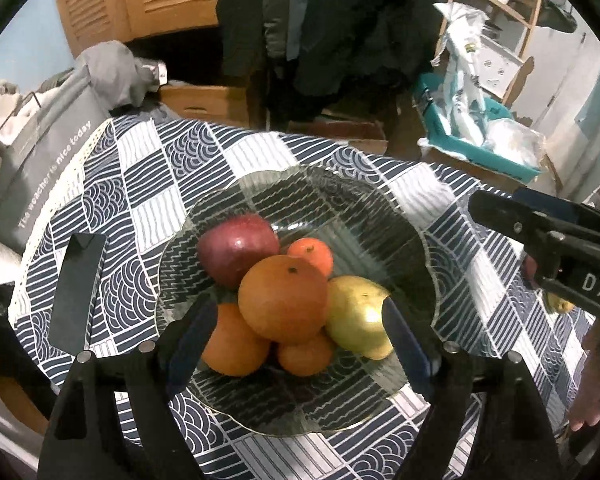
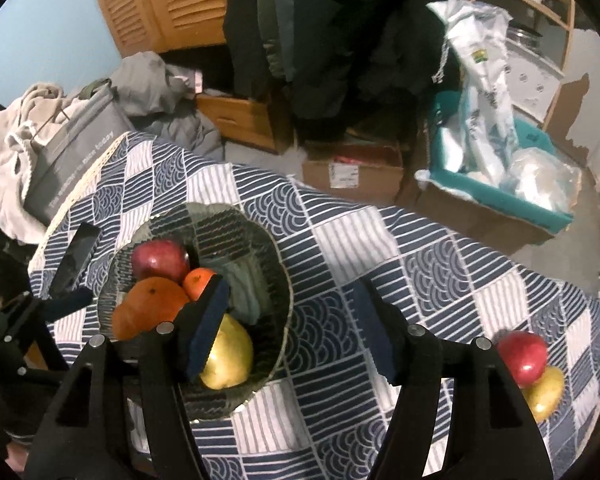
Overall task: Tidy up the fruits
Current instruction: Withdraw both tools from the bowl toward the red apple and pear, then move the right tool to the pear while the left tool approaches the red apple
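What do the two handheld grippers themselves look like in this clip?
Both are black plastic frames with silver bolts. The left gripper and right gripper carry dark blue padded fingers. White letters "DAS" mark the right gripper's body in the left wrist view. No cables visible.

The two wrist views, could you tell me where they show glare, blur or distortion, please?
Left wrist view: bright glare spot on the yellow pear, small highlights on the red apple, fisheye bending of the tablecloth edge. Right wrist view: soft focus overall, a shine on the loose red apple, dark vignette at the corners.
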`<state>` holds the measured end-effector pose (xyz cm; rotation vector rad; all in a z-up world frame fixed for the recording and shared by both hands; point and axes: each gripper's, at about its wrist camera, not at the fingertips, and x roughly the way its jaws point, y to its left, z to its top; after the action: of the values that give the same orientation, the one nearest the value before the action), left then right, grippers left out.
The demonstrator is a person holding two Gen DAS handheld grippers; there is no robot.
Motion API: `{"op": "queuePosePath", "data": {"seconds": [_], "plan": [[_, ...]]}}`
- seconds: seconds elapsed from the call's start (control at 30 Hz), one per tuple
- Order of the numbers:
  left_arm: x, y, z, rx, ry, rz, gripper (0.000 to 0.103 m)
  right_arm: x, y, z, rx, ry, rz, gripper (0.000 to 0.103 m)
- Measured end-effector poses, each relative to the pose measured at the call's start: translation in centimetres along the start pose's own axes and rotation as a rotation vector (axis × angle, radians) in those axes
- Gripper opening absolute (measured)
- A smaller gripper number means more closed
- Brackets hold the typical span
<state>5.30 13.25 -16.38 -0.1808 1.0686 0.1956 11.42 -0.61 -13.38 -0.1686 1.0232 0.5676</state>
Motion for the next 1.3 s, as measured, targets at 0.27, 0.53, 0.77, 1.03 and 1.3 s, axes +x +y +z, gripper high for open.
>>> {"op": "queuePosePath", "data": {"seconds": [0.27, 0.53, 0.77, 1.03, 1.3], "plan": [[-2.3, -1.5, 0.4, 0.038, -0.054, -0.007, 0.086, -2.6, -0.8, -0.6, -0.028, -0.047, -0.094, 0.069], [-3.8, -2.9, 0.6, 0.065, -0.082, -0.035, 0.086, -5.2, -1.9, -1.3, -0.023, -0.082, -0.164, 0.074], [-5.1, -4.1, 0.6, 0.078, -0.107, -0.058, 0.086, -7.4, -2.9, -2.0, -0.014, -0.109, -0.199, 0.074], [-7.1, -5.8, 0.7, 0.106, -0.146, -0.074, 0.087, -9.8, -4.8, -3.4, 0.013, -0.130, -0.244, 0.076], [-8.1, -7.8, 0.7, 0.143, -0.163, -0.091, 0.087, -12.0, -6.8, -4.8, 0.034, -0.148, -0.290, 0.079]]}}
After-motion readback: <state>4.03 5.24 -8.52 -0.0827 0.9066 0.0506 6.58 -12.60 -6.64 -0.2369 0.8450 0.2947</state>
